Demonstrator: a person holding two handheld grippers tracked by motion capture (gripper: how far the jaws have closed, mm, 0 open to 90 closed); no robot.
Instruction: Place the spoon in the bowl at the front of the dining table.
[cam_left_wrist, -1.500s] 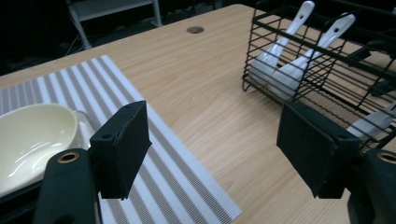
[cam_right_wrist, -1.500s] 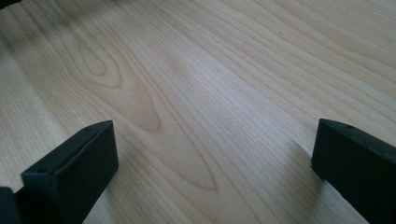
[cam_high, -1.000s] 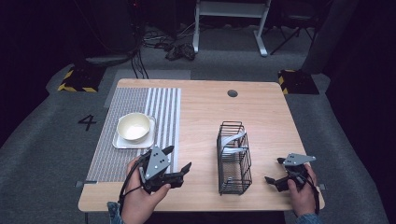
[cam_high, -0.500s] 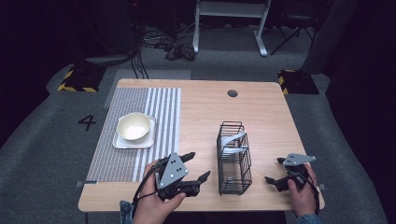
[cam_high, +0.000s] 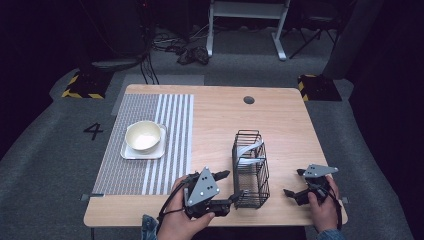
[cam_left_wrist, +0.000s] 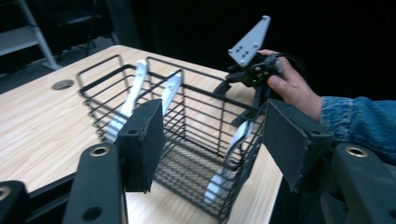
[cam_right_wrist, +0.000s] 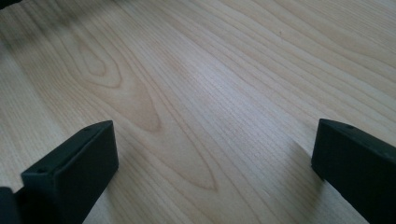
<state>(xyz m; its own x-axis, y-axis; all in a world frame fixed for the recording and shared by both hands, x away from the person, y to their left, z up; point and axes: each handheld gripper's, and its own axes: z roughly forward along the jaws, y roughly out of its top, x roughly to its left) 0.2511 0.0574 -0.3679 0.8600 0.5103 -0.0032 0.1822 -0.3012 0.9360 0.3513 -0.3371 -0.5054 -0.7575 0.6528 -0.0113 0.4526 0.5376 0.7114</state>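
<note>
Nearest, at the worktop's (cam_high: 290, 125) front edge, the left gripper (cam_high: 231, 186) sits just left of the wire basket (cam_high: 250, 170), jaws about half open and just been closing w/ nothing between the pads, aimed at the basket's near end. Right of the basket, well apart, the right gripper (cam_high: 295, 182) rests wide open over bare wood, holding nothing. The basket holds grey-white utensils (cam_left_wrist: 128, 100); farther back-left of it a bowl (cam_high: 143, 136) sits on a plate (cam_high: 131, 153) on the striped mat (cam_high: 170, 115).

Wire basket (cam_high: 250, 169) stood on table (cam_high: 285, 120); bowl (cam_high: 143, 136) on plate (cam_high: 129, 152) lay left of basket, cutlery (cam_high: 248, 150) inside it.
</note>
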